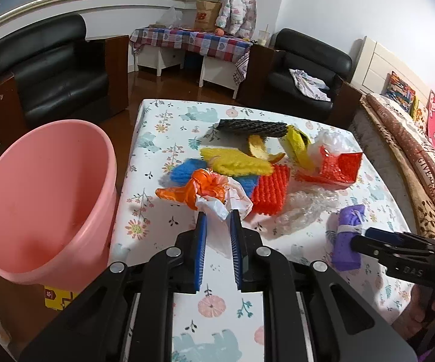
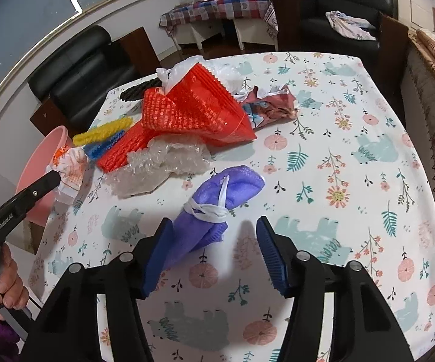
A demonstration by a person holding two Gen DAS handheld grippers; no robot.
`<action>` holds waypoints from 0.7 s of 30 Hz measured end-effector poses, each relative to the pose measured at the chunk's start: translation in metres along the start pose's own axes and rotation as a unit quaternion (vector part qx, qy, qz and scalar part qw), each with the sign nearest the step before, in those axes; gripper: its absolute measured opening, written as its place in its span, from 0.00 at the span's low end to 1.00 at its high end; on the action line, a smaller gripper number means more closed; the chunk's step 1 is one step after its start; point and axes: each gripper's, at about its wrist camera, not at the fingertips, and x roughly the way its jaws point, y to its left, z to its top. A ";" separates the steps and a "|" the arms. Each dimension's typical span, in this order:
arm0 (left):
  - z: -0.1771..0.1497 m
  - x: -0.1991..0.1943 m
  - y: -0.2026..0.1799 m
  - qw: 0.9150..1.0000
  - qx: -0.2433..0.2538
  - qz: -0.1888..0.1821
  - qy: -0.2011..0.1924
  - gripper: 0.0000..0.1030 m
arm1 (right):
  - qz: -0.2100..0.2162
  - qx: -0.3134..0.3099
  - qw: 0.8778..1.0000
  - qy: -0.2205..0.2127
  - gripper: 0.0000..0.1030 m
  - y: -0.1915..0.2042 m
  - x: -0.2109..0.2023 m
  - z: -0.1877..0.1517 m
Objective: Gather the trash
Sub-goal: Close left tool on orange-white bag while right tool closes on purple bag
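Trash lies piled on the flower-print tablecloth (image 1: 169, 126). My left gripper (image 1: 218, 217) is shut on a crumpled white and orange plastic bag (image 1: 208, 190), at the near left of the pile. The same bag (image 2: 72, 166) shows at the left gripper's tip (image 2: 51, 178) in the right wrist view. My right gripper (image 2: 213, 220) stands open over a purple foam sleeve (image 2: 217, 193) tied with a white band. Its left pad touches the sleeve; its right pad is apart from it. A pink bucket (image 1: 45, 196) stands beside the table's left edge.
The pile holds a red foam net (image 1: 270, 191), a red mesh bag (image 2: 199, 111), bubble wrap (image 2: 163, 166), a yellow net (image 1: 235, 161), a banana peel (image 1: 259, 147), a black net (image 1: 253, 128) and crumpled pink paper (image 2: 271, 102). Black armchairs stand behind, a bed to the right.
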 end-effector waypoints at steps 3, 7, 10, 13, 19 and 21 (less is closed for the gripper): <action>-0.002 -0.002 -0.002 1.000 0.004 -0.007 -0.001 0.15 | 0.008 0.000 1.000 0.005 0.51 0.001 0.003 0.000; -0.004 -0.007 -0.007 1.000 0.008 -0.014 -0.004 0.15 | 0.024 -0.002 1.000 0.006 0.38 0.004 0.003 0.000; -0.005 -0.010 -0.008 1.000 0.009 -0.018 -0.006 0.15 | 0.027 -0.010 1.000 0.005 0.34 0.008 0.002 0.000; -0.006 -0.013 -0.008 1.000 0.008 -0.020 -0.009 0.15 | 0.028 -0.017 0.999 0.001 0.30 0.011 -0.001 0.001; -0.004 -0.022 -0.005 1.000 0.003 -0.021 -0.019 0.15 | 0.026 -0.041 0.999 -0.010 0.24 0.019 -0.014 -0.002; -0.004 -0.025 -0.002 1.000 0.000 -0.020 -0.024 0.15 | 0.025 -0.055 0.998 -0.018 0.21 0.023 -0.021 -0.002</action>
